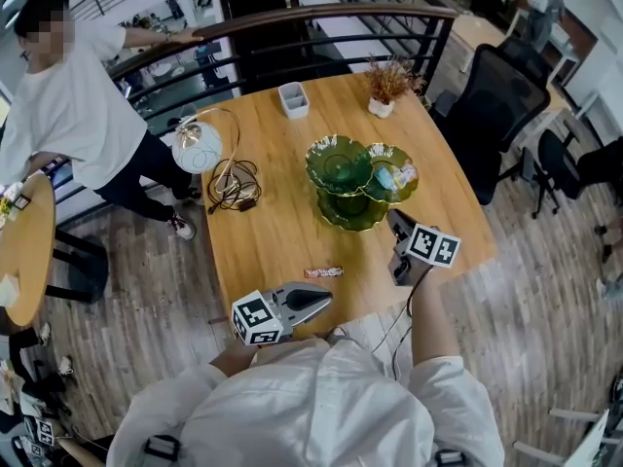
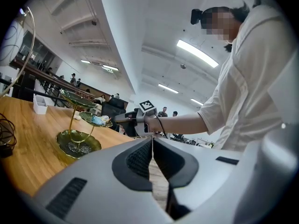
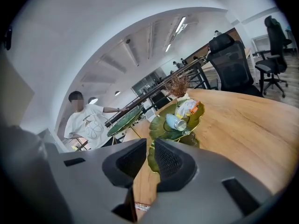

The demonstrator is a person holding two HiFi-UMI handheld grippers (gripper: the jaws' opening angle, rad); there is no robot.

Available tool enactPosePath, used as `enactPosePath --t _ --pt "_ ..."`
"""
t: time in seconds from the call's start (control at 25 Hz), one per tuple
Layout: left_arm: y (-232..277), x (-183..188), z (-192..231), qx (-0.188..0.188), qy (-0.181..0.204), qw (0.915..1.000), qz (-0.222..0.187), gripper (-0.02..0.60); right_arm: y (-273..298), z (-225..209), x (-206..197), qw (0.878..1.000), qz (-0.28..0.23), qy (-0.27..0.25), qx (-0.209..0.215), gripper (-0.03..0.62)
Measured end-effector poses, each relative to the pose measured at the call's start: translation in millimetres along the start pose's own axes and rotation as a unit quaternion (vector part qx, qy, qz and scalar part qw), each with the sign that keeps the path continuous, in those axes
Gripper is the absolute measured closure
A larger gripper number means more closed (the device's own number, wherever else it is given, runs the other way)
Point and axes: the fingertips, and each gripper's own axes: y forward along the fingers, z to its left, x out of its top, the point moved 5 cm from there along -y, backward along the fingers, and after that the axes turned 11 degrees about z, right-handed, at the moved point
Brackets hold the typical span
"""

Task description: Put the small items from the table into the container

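Note:
A green, gold-rimmed tiered dish stand (image 1: pixel 343 168) stands mid-table; its right-hand dish (image 3: pixel 198 118) holds a blue-white packet (image 3: pixel 176 122) and an orange-white one (image 3: pixel 189 107). A small red-white wrapped snack (image 1: pixel 323 272) lies on the wood near the front edge, between the two grippers. My left gripper (image 1: pixel 326 300) hovers level at the front edge just below the snack, its jaws together with nothing between them (image 2: pixel 152 141). My right gripper (image 1: pixel 394 218) sits just right of the stand's base, pointing at it, jaws a narrow gap apart and empty (image 3: pixel 150 146). The snack (image 3: pixel 141 206) shows low behind them.
A white globe lamp with a gold ring (image 1: pixel 200 147) and a coiled black cable (image 1: pixel 234 188) sit at the table's left. A white box (image 1: pixel 293 99) and a potted dried plant (image 1: pixel 387 86) stand at the back. A black office chair (image 1: pixel 496 115) is right; a person (image 1: pixel 68 105) stands left.

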Motion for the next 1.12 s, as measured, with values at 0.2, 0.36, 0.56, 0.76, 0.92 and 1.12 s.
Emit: enactPosePath --t 0.2,0.36,0.56,0.76,0.92,1.12 --pt "-6 -1 -1 0.01 -0.003 0.9999 -0.006 0.572 6 14 -19 1.0 0.013 -0.005 0.015 0.546" --pt "-11 -2 -1 0.016 -0.004 0.9998 -0.008 0.574 16 24 -38 0.999 0.033 -0.008 0.028 0.551" --pt "-19 -2 1 0.027 -0.007 0.9995 -0.014 0.574 30 38 -62 0.996 0.07 -0.026 0.043 0.551" --pt "-27 -2 6 0.033 -0.009 0.9992 -0.018 0.572 49 51 -82 0.99 0.112 -0.058 0.062 0.549" --pt "-32 -3 9 0.036 -0.013 0.999 -0.023 0.574 59 55 -89 0.987 0.13 -0.071 0.066 0.549" --pt "-38 -1 13 0.036 -0.011 0.9989 -0.027 0.574 70 65 -100 0.975 0.171 -0.131 0.062 0.549"
